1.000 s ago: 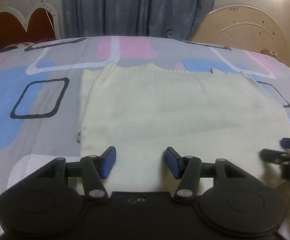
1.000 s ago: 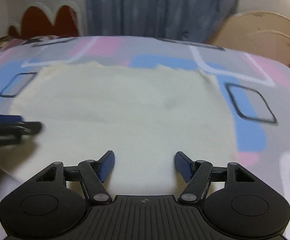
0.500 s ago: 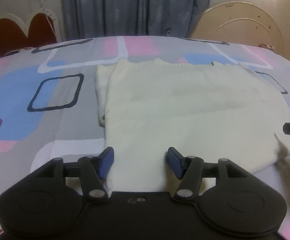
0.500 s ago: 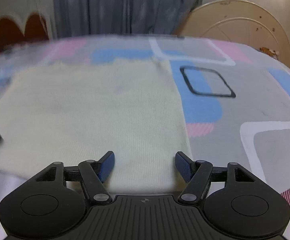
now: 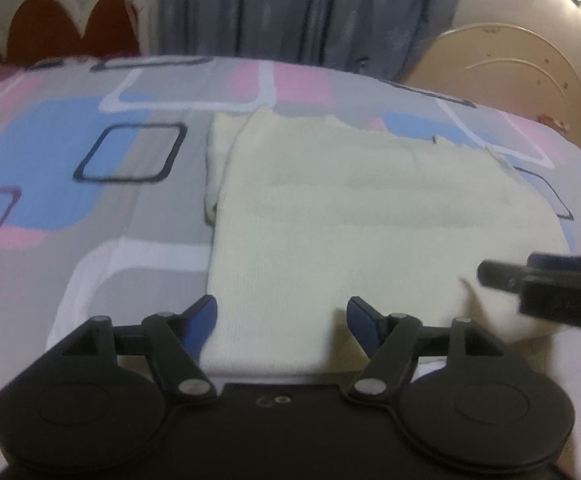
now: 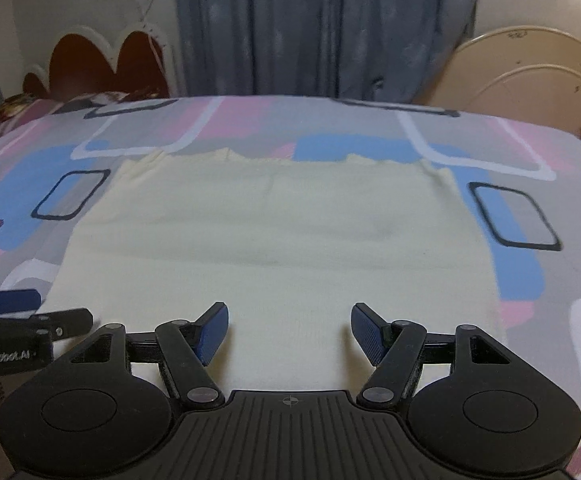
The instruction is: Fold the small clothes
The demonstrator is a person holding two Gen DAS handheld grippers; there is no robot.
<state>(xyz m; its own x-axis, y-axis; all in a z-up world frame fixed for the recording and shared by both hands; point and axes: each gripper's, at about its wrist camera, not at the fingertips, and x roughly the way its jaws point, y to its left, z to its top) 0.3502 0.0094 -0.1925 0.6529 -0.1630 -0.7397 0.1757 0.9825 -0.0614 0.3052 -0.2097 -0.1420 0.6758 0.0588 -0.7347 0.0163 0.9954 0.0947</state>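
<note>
Your bedspread (image 6: 550, 152), grey with pink, blue and white blocks, fills both views and runs off every edge; its far end at 12 o'clock curves out of sight under the blue-grey curtain (image 6: 322, 28). A cream round headboard (image 5: 502, 68) sits at 2 o'clock, cut off by the frame, and a red scalloped board (image 6: 102, 64) at 10 o'clock.

The cream knitted garment (image 6: 274, 240) lies flat at the centre of the bed. Its near hem is hidden behind each gripper's body, so you cannot see where it ends. In the left wrist view a second layer or sleeve peeks out along its 9 o'clock side, too blurred to tell which.

Your right gripper (image 6: 289, 332) stands with jaws apart above the cloth, nothing pinched. Your left gripper (image 5: 282, 324) has just been opening; its jaws stand apart over the near left corner of the garment, and the pads do not press on it. Each gripper shows in the other's view only as a blurred dark sliver at the edge.
</note>
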